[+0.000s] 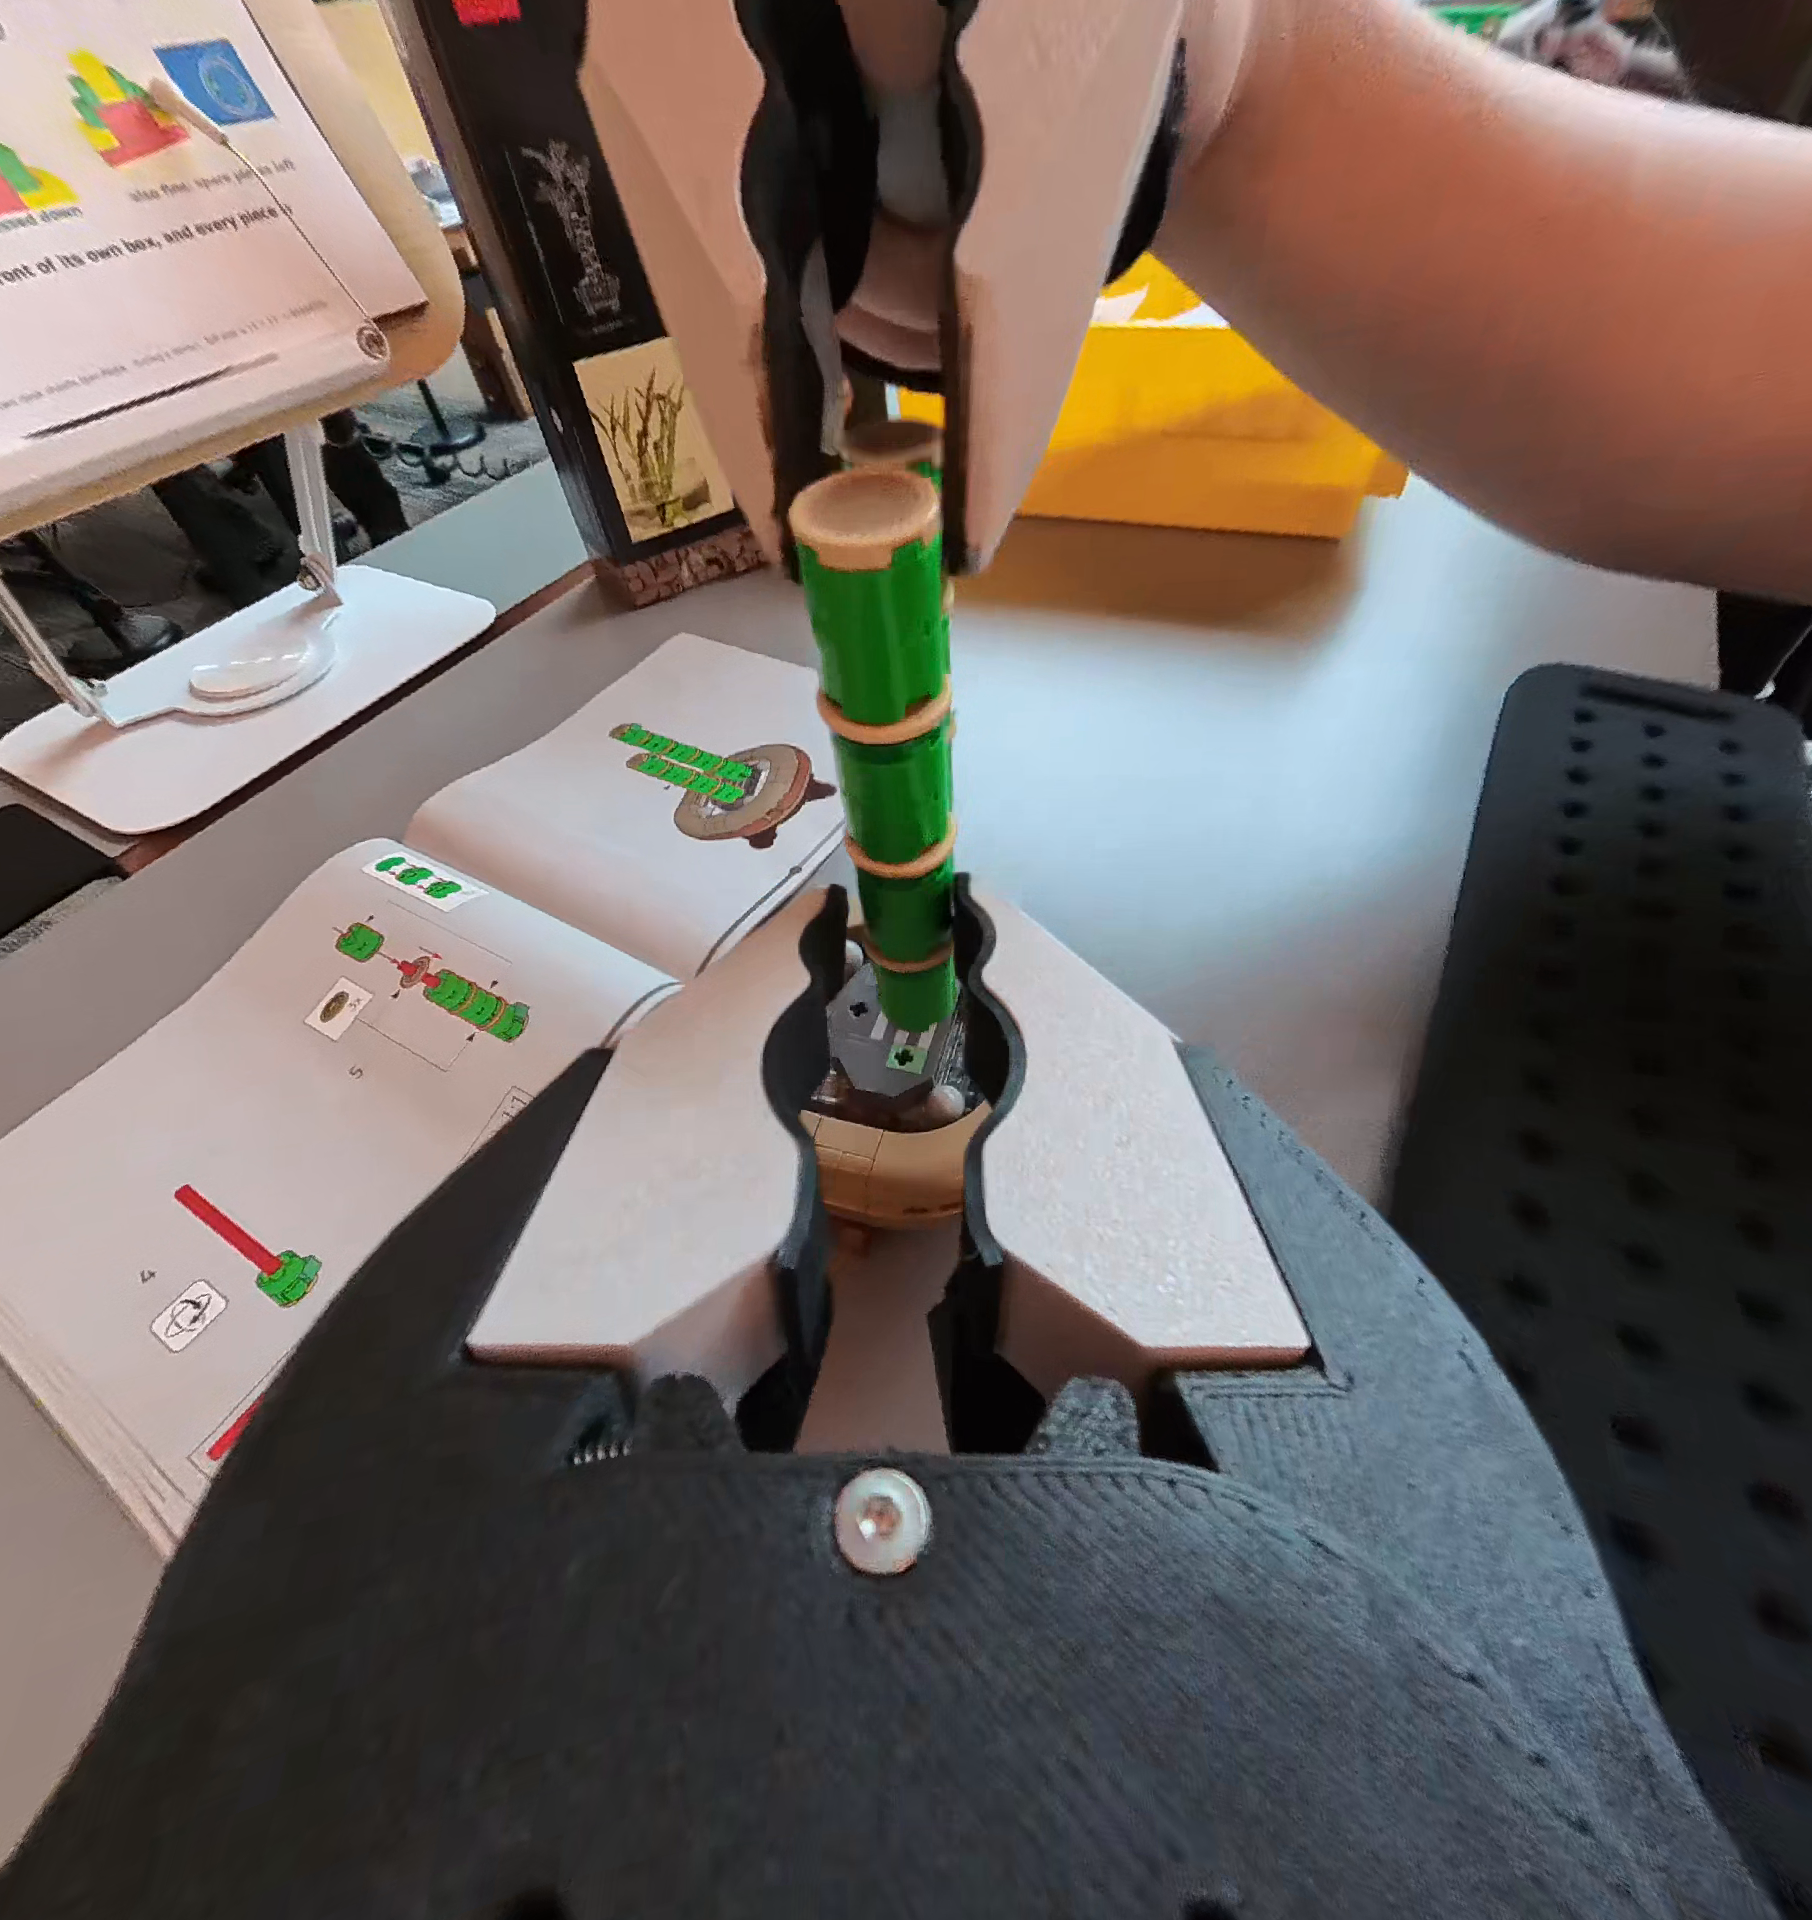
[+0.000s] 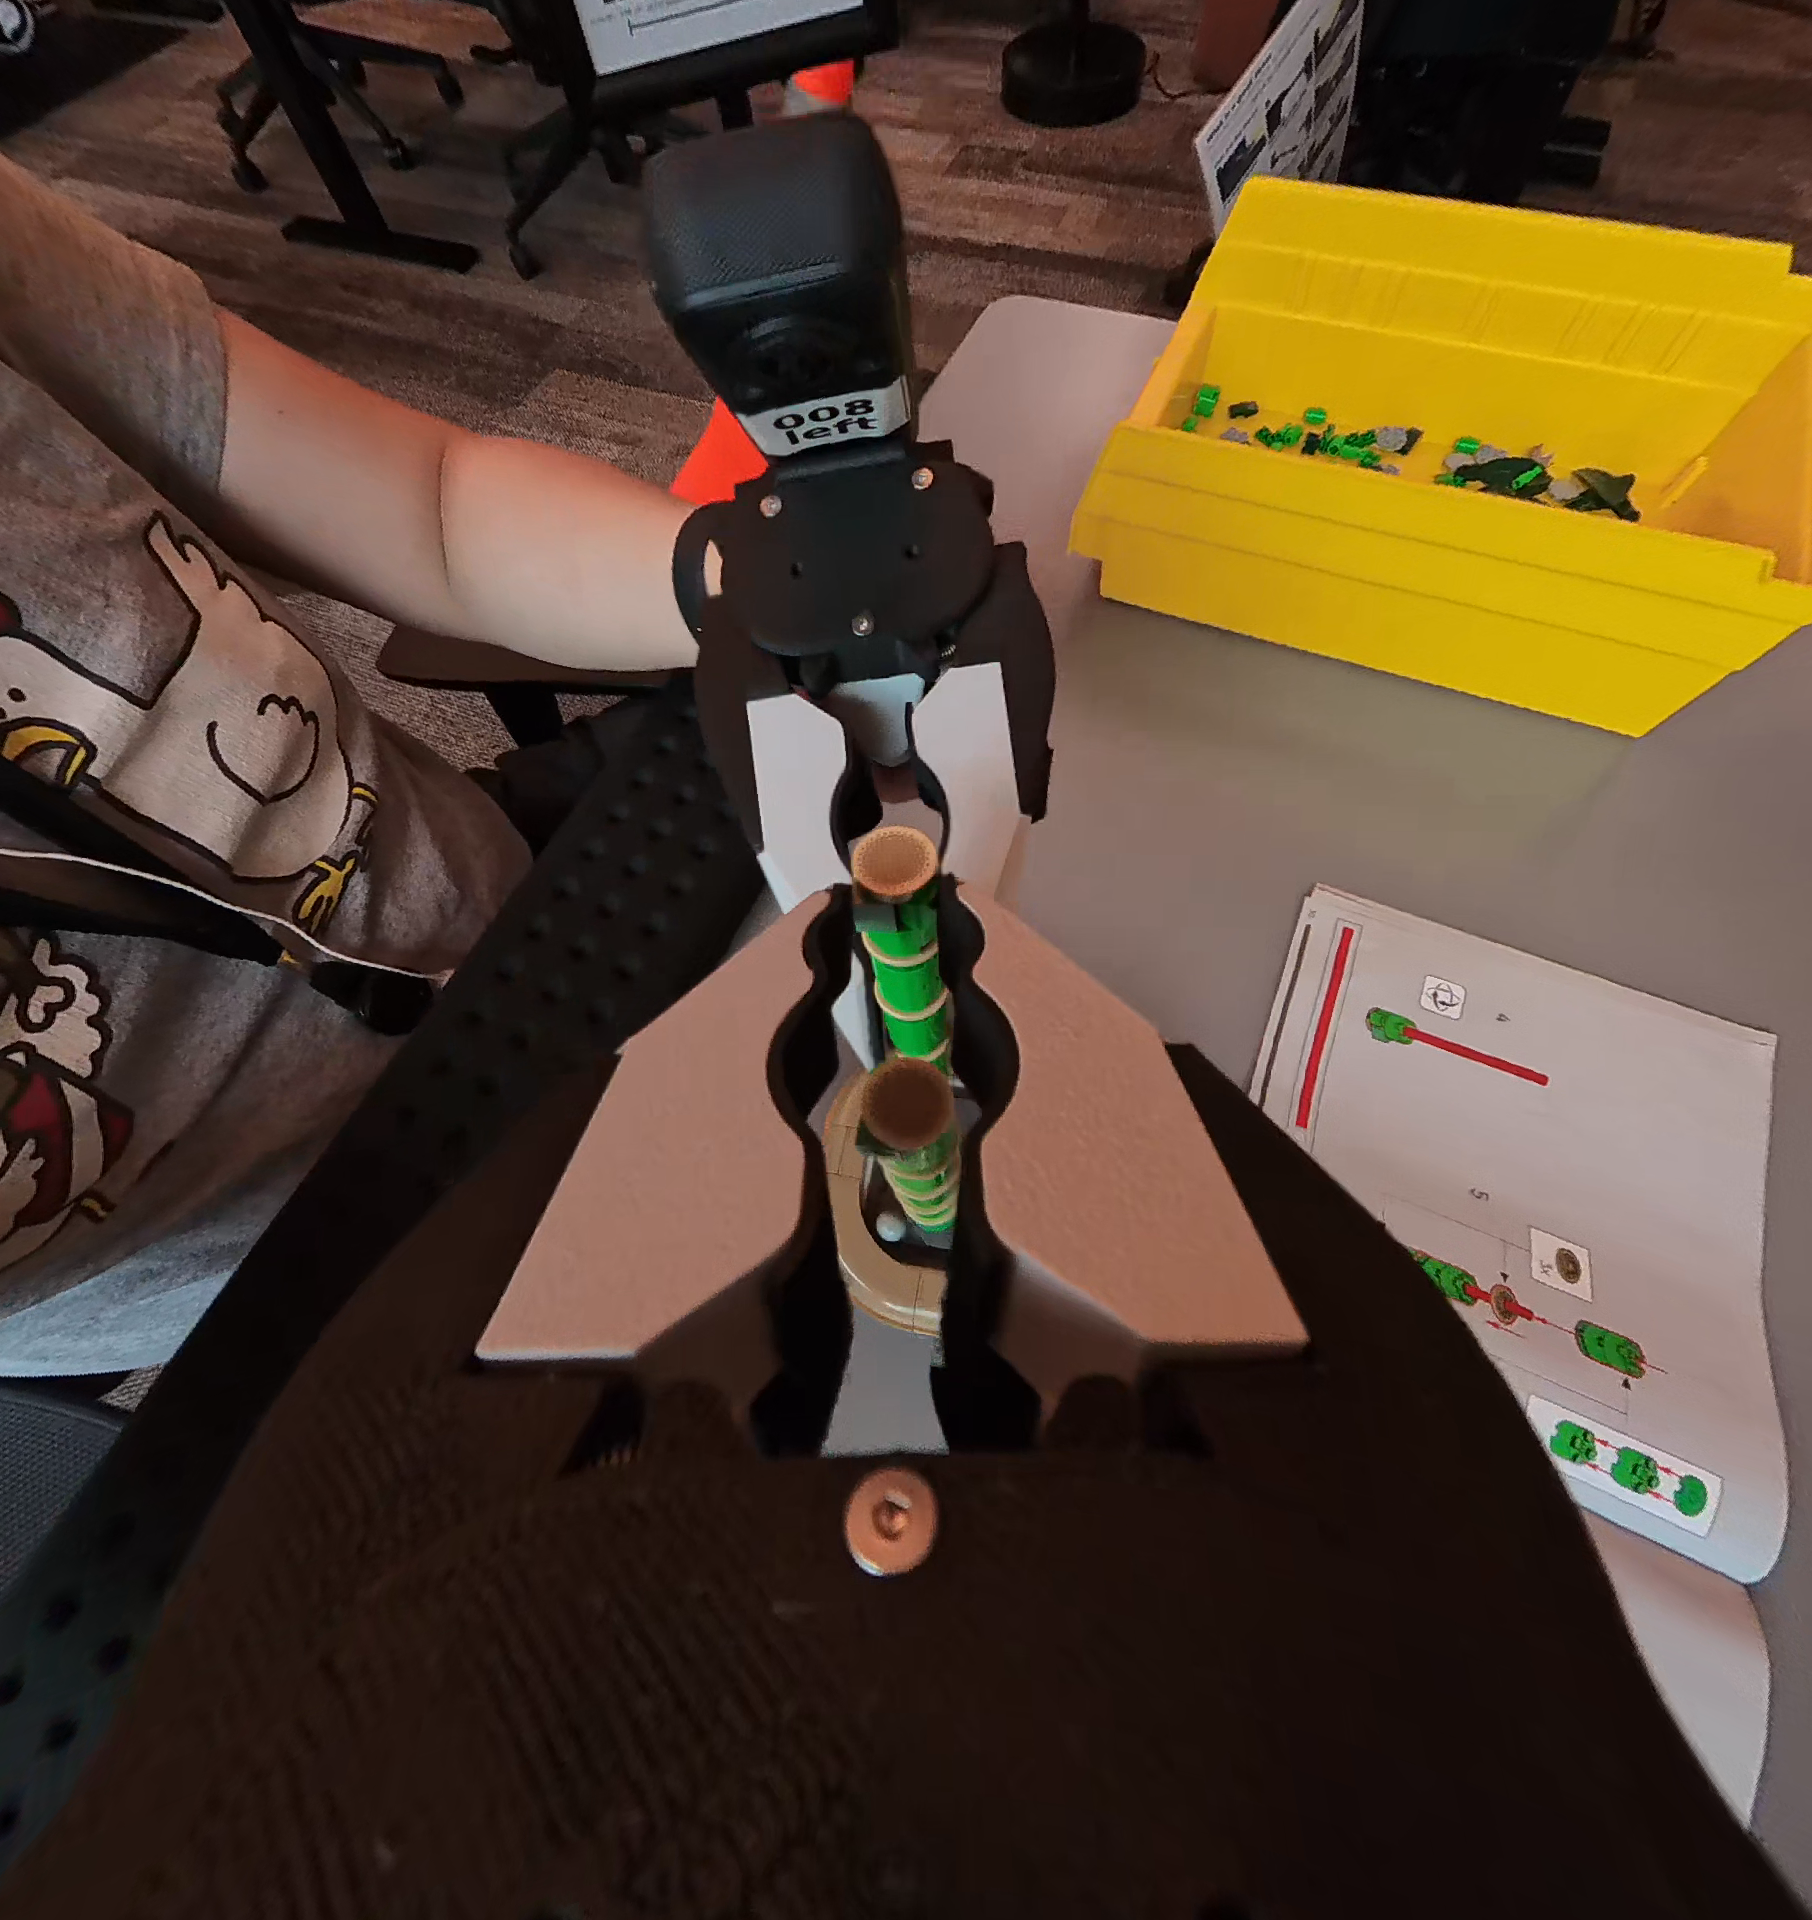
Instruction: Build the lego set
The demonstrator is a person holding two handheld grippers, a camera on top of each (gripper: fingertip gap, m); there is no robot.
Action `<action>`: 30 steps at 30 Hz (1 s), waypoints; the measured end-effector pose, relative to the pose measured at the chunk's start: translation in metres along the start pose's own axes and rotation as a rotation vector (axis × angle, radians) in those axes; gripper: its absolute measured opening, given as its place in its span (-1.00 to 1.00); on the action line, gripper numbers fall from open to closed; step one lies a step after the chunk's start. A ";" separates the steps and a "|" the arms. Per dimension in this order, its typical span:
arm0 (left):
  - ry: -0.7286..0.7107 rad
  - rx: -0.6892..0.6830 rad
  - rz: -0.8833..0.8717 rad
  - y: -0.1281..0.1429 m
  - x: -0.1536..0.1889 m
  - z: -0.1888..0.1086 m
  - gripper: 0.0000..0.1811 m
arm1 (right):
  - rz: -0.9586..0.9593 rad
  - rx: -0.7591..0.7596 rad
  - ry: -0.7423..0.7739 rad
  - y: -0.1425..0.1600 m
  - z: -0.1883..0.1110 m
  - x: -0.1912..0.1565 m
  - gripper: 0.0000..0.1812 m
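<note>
Progress looks mid-build, my read: tan round base (image 1: pixel 886 1169) is assembled, with grey plates on top and at least one green bamboo stalk (image 1: pixel 886 769) standing in it, banded with tan rings and capped tan. Right wrist view shows a second stalk (image 2: pixel 907 1143) nearer that camera, also tan-capped, so two stalks seem to be up. Left gripper (image 1: pixel 891 1049) has its fingers closed around the base, pinching it and holding it above the desk. Right gripper (image 2: pixel 897 1049) comes in from above with its fingers pressed in around the stalks; they look clamped on the second stalk, though which stalk they actually touch is hard to tell. Instruction booklet (image 1: pixel 341 1039) lies open on the grey table (image 1: pixel 1245 831) just beside the model, showing stalk-segment steps. Yellow bin (image 2: pixel 1401 561) at the table's far side has plenty of loose green and grey pieces in it, so a lot is left: likely more stalks and leaves. Next is probably seating the held stalk fully.
</note>
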State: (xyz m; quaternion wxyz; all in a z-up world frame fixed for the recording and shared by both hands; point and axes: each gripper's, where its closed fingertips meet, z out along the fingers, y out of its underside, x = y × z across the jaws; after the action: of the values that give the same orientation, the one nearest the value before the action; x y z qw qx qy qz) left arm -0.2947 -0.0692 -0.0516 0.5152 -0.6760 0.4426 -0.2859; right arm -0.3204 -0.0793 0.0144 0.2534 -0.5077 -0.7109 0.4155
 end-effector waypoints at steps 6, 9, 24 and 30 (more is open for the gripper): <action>0.021 -0.015 -0.009 0.009 0.002 0.007 -0.75 | 0.011 -0.032 0.005 0.009 0.001 0.002 -0.84; 0.038 -0.007 -0.020 0.011 0.003 0.007 -0.82 | 0.017 -0.046 0.004 0.012 0.002 0.002 -0.84; 0.082 -0.040 -0.055 0.024 0.000 0.014 -0.82 | 0.042 -0.323 0.058 0.030 0.003 0.009 -0.84; 0.078 -0.070 -0.038 0.030 0.002 0.017 -0.82 | 0.051 -0.518 0.051 0.039 0.003 0.009 -0.84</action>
State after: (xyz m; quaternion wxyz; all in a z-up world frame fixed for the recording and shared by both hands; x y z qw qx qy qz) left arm -0.2883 -0.0652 -0.0854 0.4679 -0.6902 0.4594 -0.3060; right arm -0.3063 -0.0664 -0.0213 0.1221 -0.5837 -0.7739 0.2131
